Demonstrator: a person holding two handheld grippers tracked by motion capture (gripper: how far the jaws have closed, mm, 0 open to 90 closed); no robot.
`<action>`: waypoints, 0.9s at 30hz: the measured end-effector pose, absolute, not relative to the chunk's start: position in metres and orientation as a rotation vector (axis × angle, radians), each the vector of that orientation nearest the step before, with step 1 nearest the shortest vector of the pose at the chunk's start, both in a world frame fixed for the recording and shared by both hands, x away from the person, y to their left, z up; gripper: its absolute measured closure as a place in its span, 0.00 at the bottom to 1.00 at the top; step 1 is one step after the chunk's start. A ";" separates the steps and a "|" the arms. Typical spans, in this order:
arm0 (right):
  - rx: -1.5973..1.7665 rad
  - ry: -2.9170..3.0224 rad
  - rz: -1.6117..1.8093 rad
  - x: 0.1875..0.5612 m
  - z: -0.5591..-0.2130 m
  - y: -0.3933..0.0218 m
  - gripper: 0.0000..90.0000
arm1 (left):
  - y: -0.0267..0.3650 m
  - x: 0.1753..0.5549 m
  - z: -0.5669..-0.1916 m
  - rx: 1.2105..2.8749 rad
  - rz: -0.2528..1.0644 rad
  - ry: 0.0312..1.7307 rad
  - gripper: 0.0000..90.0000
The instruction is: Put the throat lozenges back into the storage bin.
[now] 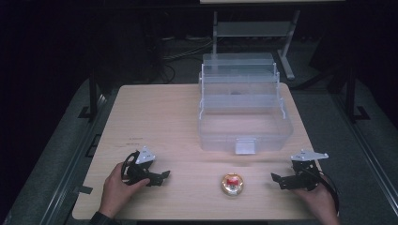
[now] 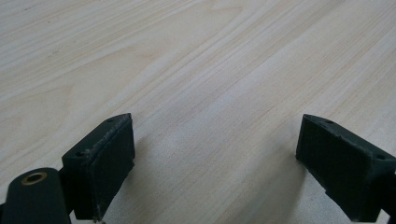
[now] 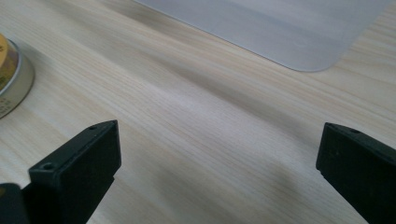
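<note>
A small round gold tin with a red picture on its lid lies on the wooden table near the front edge. Its metal side appears at the left edge of the right gripper view. Behind it stands a clear plastic tiered box, open, with a latch at its front. My left gripper rests on the table left of the tin, jaws wide apart over bare wood. My right gripper rests right of the tin, also open, pointing toward it.
The clear box's corner lies beyond the right gripper's jaws. Dark floor, cables and a metal stand sit beyond the table's far edge. Bare wood spans the table's left half.
</note>
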State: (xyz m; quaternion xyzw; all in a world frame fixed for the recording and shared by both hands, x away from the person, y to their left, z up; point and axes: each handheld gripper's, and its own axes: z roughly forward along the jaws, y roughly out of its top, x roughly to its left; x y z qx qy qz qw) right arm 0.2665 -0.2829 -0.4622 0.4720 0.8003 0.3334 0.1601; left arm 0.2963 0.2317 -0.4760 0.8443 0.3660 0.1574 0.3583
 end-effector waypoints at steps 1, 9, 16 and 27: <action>1.348 2.292 0.954 0.266 -0.462 -0.282 0.00 | 0.232 0.296 -0.476 2.178 0.406 0.944 0.12; 1.318 2.318 0.964 0.266 -0.456 -0.275 0.00 | 0.232 0.296 -0.476 2.178 0.406 0.944 0.12; 1.292 2.345 0.971 0.266 -0.453 -0.268 0.00 | 0.232 0.296 -0.476 2.178 0.406 0.944 0.12; 1.253 2.374 0.977 0.266 -0.446 -0.260 0.00 | 0.232 0.296 -0.476 2.178 0.406 0.944 0.12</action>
